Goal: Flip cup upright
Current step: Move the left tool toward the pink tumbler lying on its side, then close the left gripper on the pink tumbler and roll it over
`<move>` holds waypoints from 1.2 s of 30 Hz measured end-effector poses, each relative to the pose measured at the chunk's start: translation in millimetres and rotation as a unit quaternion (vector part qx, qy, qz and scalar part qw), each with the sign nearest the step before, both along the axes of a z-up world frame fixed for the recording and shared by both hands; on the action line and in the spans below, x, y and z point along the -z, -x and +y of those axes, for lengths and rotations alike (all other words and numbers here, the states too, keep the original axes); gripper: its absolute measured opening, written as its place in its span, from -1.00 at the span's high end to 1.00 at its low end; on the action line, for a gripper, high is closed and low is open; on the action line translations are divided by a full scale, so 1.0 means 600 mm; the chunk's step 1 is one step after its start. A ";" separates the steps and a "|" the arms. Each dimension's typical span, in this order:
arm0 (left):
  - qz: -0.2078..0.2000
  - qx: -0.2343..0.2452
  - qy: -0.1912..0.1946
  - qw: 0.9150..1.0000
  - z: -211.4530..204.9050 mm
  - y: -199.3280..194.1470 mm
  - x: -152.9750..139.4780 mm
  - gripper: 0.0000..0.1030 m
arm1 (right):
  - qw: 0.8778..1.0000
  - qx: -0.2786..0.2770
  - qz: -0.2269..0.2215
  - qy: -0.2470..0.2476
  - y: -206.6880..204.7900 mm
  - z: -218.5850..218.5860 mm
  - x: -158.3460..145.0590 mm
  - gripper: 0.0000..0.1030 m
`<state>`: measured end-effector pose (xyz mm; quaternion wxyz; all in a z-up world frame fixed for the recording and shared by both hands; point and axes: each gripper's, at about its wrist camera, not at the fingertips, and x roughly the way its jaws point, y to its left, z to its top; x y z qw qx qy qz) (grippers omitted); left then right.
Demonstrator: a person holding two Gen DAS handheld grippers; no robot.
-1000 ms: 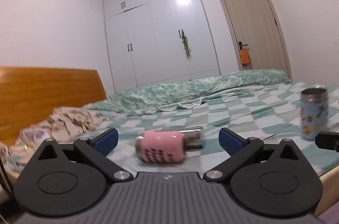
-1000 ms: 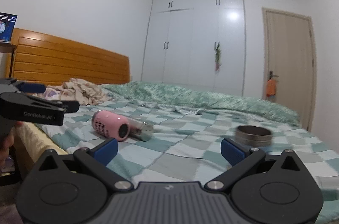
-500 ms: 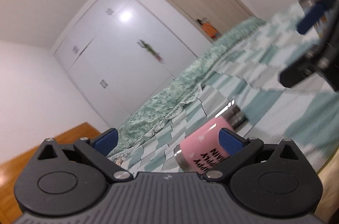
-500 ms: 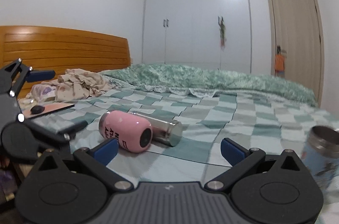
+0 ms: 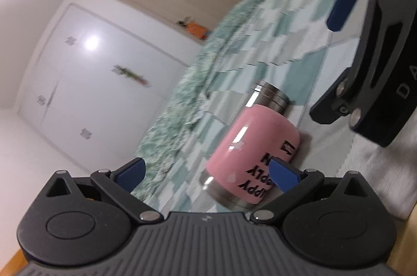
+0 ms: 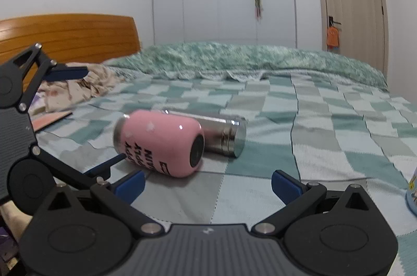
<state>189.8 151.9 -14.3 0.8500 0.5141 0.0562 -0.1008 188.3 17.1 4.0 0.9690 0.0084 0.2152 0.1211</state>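
A pink cup point(image 6: 159, 143) with black lettering lies on its side on the checked bedspread, its dark base facing my right camera. A steel flask point(image 6: 221, 132) lies on its side just behind it. In the left wrist view the pink cup point(image 5: 255, 153) lies tilted, close in front. My left gripper point(image 5: 206, 174) is open and rolled sideways, its right fingertip point(image 5: 282, 174) overlapping the cup's lower end. It also shows at the left of the right wrist view point(image 6: 80, 124), jaws one above the other beside the cup's steel rim. My right gripper point(image 6: 207, 183) is open and empty, short of the cup.
A light blue printed cup point(image 6: 411, 192) stands at the right edge. Crumpled cloth point(image 6: 86, 85) and a flat pink item point(image 6: 49, 119) lie near the wooden headboard point(image 6: 67, 36). A green quilt point(image 6: 247, 59) is bunched across the far side of the bed. The right gripper's body point(image 5: 378, 41) fills the left view's upper right.
My left gripper has rolled sideways and closed in on the pink cup's rim end. My right gripper has come closer to the cup and turned left, so the blue cup has slid to the frame's edge.
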 end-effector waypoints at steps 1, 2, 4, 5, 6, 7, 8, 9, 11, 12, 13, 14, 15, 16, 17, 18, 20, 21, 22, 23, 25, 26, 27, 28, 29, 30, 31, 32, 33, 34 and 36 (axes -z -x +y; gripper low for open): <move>0.007 0.011 -0.013 1.000 -0.001 -0.006 0.005 -1.00 | 1.000 0.002 0.001 0.002 -0.002 0.002 0.003 -1.00; 0.013 0.024 -0.030 0.999 -0.003 -0.012 0.012 -1.00 | 1.000 0.005 0.000 0.007 -0.004 0.004 0.008 -1.00; 0.025 0.044 -0.063 0.997 -0.009 -0.027 0.023 -1.00 | 1.000 0.009 -0.003 0.013 -0.005 0.004 0.013 -1.00; 0.033 0.052 -0.077 0.995 -0.012 -0.034 0.027 -1.00 | 1.000 0.013 -0.004 0.015 -0.007 0.003 0.016 -1.00; 0.041 0.058 -0.089 0.993 -0.015 -0.043 0.029 -1.00 | 1.000 0.015 -0.003 0.016 -0.010 0.002 0.017 -1.00; 0.052 0.065 -0.100 0.992 -0.017 -0.055 0.032 -1.00 | 1.000 0.015 -0.001 0.016 -0.014 0.001 0.018 -1.00; 0.062 0.071 -0.106 0.990 -0.018 -0.062 0.035 -1.00 | 1.000 0.013 0.000 0.017 -0.018 0.001 0.020 -1.00; 0.070 0.077 -0.114 0.988 -0.021 -0.069 0.037 -1.00 | 1.000 0.013 0.001 0.017 -0.021 0.000 0.021 -1.00; 0.084 0.085 -0.134 0.984 -0.024 -0.088 0.046 -1.00 | 1.000 0.009 0.006 0.015 -0.026 -0.001 0.022 -1.00; 0.086 0.089 -0.140 0.982 -0.026 -0.095 0.048 -1.00 | 1.000 0.007 0.008 0.016 -0.028 -0.002 0.022 -1.00; 0.089 0.091 -0.143 0.981 -0.026 -0.103 0.048 -1.00 | 1.000 0.006 0.009 0.018 -0.029 -0.001 0.022 -1.00; 0.104 0.094 -0.143 0.980 -0.025 -0.112 0.045 -1.00 | 1.000 0.005 0.010 0.021 -0.030 0.000 0.022 -1.00; 0.115 0.096 -0.143 0.978 -0.025 -0.120 0.043 -1.00 | 1.000 0.003 0.010 0.023 -0.030 0.000 0.021 -1.00; 0.125 0.098 -0.145 0.977 -0.025 -0.129 0.042 -1.00 | 1.000 0.002 0.010 0.025 -0.031 0.001 0.020 -1.00; 0.136 0.098 -0.147 0.975 -0.026 -0.138 0.041 -1.00 | 1.000 0.002 0.011 0.028 -0.031 0.003 0.020 -1.00; 0.147 0.098 -0.147 0.973 -0.027 -0.147 0.041 -1.00 | 0.999 0.002 0.013 0.032 -0.032 0.006 0.019 -1.00; 0.174 0.102 -0.136 0.970 -0.026 -0.162 0.038 -0.87 | 0.999 0.000 0.019 0.033 -0.039 0.007 0.014 -1.00; 0.194 0.105 -0.126 0.967 -0.025 -0.167 0.034 -0.80 | 0.999 -0.001 0.023 0.032 -0.044 0.007 0.012 -1.00; 0.200 0.107 -0.117 0.967 -0.022 -0.170 0.032 -0.78 | 0.999 0.001 0.027 0.033 -0.050 0.005 0.010 -1.00; 0.195 0.110 -0.117 0.968 -0.020 -0.161 0.034 -0.77 | 0.999 0.005 0.034 0.035 -0.059 0.003 0.007 -1.00; 0.182 0.113 -0.122 0.969 -0.018 -0.153 0.038 -0.76 | 0.998 0.014 0.047 0.030 -0.076 -0.002 0.002 -1.00; 0.177 0.113 -0.122 0.970 -0.019 -0.147 0.041 -0.75 | 0.998 0.020 0.052 0.027 -0.084 -0.005 0.001 -1.00; 0.174 0.114 -0.122 0.971 -0.018 -0.144 0.041 -0.75 | 0.998 0.024 0.056 0.024 -0.092 -0.008 -0.001 -1.00; 0.170 0.115 -0.121 0.971 -0.018 -0.142 0.040 -0.75 | 0.998 0.028 0.060 0.024 -0.100 -0.009 -0.002 -1.00; 0.166 0.116 -0.119 0.972 -0.018 -0.140 0.040 -0.75 | 0.997 0.029 0.064 0.025 -0.107 -0.010 -0.002 -1.00; 0.160 0.117 -0.118 0.973 -0.017 -0.136 0.042 -0.75 | 0.997 0.031 0.070 0.026 -0.114 -0.011 -0.002 -1.00; 0.153 0.118 -0.118 0.974 -0.017 -0.132 0.043 -0.74 | 0.996 0.032 0.074 0.025 -0.119 -0.013 -0.001 -1.00; 0.145 0.119 -0.117 0.975 -0.017 -0.129 0.044 -0.74 | 0.996 0.034 0.076 0.024 -0.122 -0.014 0.000 -1.00; 0.140 0.119 -0.115 0.976 -0.017 -0.127 0.044 -0.74 | 0.996 0.035 0.077 0.022 -0.124 -0.016 0.000 -1.00; 0.136 0.118 -0.113 0.977 -0.018 -0.125 0.044 -0.74 | 0.996 0.035 0.078 0.022 -0.126 -0.016 0.000 -1.00; 0.132 0.116 -0.106 0.979 -0.017 -0.122 0.042 -0.74 | 0.996 0.031 0.080 0.019 -0.128 -0.015 0.000 -1.00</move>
